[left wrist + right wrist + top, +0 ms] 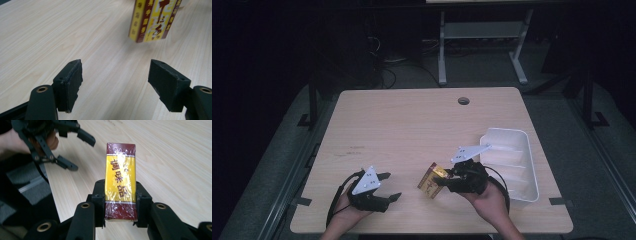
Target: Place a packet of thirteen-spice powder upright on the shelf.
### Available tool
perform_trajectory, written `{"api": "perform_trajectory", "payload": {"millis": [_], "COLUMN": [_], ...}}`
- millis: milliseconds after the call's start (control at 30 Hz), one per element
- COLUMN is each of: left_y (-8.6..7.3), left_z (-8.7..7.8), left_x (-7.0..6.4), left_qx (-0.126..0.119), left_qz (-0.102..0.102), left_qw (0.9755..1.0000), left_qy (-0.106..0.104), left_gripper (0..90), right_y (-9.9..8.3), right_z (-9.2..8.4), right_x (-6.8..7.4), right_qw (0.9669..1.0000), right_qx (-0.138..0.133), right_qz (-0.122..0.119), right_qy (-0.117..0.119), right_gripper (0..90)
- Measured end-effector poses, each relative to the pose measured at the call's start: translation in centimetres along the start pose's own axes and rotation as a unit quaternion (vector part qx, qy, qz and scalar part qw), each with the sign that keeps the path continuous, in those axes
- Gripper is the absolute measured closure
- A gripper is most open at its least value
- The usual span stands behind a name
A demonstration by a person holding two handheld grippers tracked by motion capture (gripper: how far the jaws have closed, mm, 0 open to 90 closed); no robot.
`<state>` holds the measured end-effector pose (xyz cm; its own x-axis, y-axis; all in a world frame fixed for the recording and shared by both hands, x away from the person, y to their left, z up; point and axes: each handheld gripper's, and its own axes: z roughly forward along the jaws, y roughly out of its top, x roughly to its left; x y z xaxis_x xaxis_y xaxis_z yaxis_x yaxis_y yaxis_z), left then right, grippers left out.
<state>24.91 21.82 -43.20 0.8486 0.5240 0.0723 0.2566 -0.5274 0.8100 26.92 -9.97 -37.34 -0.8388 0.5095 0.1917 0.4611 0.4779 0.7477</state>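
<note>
Right gripper (pixel 120 202) clamps the red-and-yellow plastic-wrapped box (pixel 120 180) at frame centre. Left gripper (pixel 115 82), lower frame, stands parted with nothing between its jaws above the light wooden table (pixel 50 37).

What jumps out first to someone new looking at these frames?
The yellow and dark red box with Chinese lettering, clamped between the right gripper fingers near the table's front edge. Next, the white plastic tray at the table's right side, just beyond that hand. Then the left gripper, open and holding nothing, facing the box from the left.
</note>
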Motion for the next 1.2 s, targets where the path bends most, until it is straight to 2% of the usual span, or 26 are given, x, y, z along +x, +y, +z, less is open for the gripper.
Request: {"api": "perform_trajectory", "payload": {"millis": [133, 333, 400, 533, 800, 1200], "left_y": [-0.3, -0.7, -0.9, -1.1, -1.6, -1.8], "left_z": [-0.2, -0.6, -0.7, -0.9, -1.2, -1.2], "left_x": [0.7, 1.5, 1.8, 2.2, 3.0, 3.4], "left_qx": [-0.006, -0.007, -0.007, -0.006, -0.006, -0.006], "left_qz": [-0.020, -0.034, -0.041, -0.043, -0.056, -0.059], "left_qw": [0.9998, 0.9994, 0.9991, 0.9990, 0.9982, 0.9980], "left_qy": [-0.002, 0.003, 0.006, 0.013, 0.019, 0.023], "left_gripper": [26.2, 26.2, 26.3, 26.3, 26.3, 26.3], "right_y": [0.8, 1.9, 2.5, 3.0, 3.9, 4.3], "right_z": [-0.6, -1.8, -2.4, -2.9, -4.7, -7.3], "right_x": [-0.4, -1.4, -1.9, -2.4, -3.8, -6.1], "right_qw": [0.9997, 0.9996, 0.9991, 0.9985, 0.9973, 0.9961], "right_qx": [0.016, 0.022, 0.034, 0.043, 0.062, 0.074], "right_qz": [-0.015, -0.020, -0.025, -0.033, -0.037, -0.032], "right_qy": [-0.004, 0.005, 0.003, 0.004, -0.014, -0.037], "right_gripper": [68.2, 68.2, 68.2, 68.1, 68.1, 68.1]}}
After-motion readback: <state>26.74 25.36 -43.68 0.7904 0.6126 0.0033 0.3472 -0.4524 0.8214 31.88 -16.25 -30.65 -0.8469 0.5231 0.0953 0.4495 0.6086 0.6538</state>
